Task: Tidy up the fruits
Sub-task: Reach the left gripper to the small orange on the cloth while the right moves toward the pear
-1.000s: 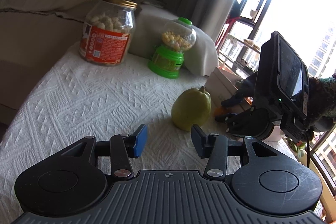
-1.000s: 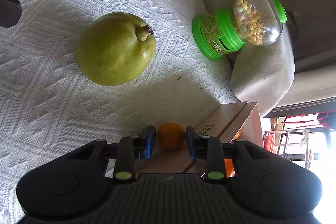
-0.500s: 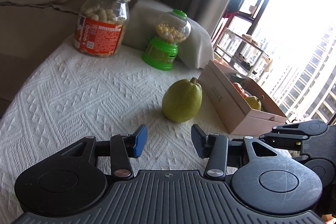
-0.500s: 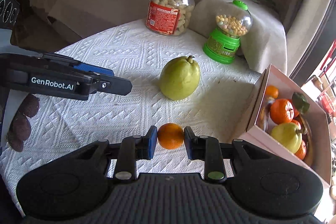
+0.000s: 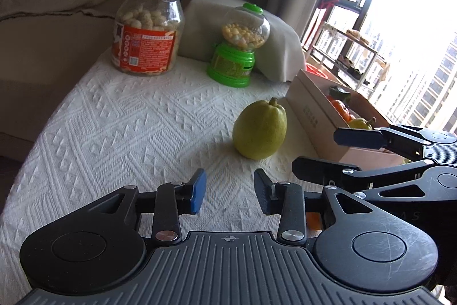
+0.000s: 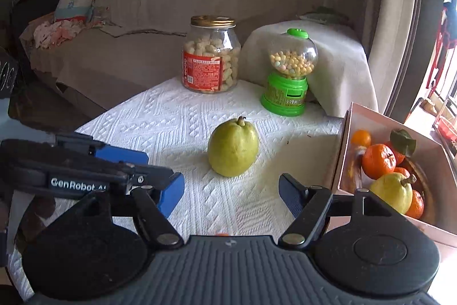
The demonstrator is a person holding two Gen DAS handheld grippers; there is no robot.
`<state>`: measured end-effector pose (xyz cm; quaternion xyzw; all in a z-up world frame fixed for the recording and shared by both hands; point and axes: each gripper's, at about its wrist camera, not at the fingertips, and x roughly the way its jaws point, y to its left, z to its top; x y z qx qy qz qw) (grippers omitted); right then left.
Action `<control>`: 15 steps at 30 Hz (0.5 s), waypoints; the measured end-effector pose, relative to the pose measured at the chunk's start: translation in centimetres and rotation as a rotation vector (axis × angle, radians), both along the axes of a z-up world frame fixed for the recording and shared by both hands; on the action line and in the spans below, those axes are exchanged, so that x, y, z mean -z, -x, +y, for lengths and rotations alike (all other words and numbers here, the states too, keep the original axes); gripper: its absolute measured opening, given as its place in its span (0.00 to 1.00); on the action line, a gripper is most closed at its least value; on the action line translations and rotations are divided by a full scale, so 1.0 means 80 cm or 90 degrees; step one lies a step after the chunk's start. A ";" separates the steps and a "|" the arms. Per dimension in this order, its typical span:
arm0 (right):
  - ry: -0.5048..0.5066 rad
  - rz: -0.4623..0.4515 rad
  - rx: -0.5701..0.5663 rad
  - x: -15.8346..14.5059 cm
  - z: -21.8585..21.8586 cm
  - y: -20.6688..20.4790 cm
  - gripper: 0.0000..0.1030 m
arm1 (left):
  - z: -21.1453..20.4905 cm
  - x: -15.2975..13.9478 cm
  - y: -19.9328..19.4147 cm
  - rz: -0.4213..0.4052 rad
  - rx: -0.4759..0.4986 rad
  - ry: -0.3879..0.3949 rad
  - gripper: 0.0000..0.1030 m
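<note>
The green pear [image 6: 233, 147] stands upright on the white-clothed tabletop [image 6: 171, 119], stem up, and everything else is placed from it. Behind the pear, toward the sofa, sit a glass jar [image 6: 211, 55] with a gold lid and a red label and, to its right, a green candy dispenser [image 6: 288, 73] with a clear globe. Right of the pear, close but not touching, is an open cardboard box [image 6: 342, 150] holding several oranges and a second, yellower pear [image 6: 391, 190].

Nearer the cameras than the pear, the right tool [image 6: 231, 195] hovers with its jaws opening and nothing between them; the pear shows through the gap farther off. A sliver of a small orange [image 5: 313, 220] lies below it, mostly hidden by the tool bodies, so I cannot tell exactly how it rests.

The left tool [image 5: 230, 189] is on the pear's near-left side, its jaws closing on empty air, with only cloth seen between the blue pads [image 5: 198, 190]. The two tools are just beside each other, fingers nearly overlapping in both views.
</note>
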<state>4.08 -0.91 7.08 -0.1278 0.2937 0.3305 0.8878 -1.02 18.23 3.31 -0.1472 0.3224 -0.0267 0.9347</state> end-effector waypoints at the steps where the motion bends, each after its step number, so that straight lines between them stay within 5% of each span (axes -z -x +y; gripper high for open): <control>1: -0.005 0.006 0.000 0.001 0.010 -0.014 0.76 | 0.005 -0.001 0.002 0.002 -0.011 -0.003 0.38; 8: -0.037 0.115 0.047 0.036 0.048 -0.098 0.76 | 0.025 -0.008 0.021 0.002 -0.042 -0.015 0.38; 15: -0.059 0.152 0.064 0.046 0.027 -0.095 0.75 | 0.005 0.002 0.013 0.039 -0.011 -0.032 0.38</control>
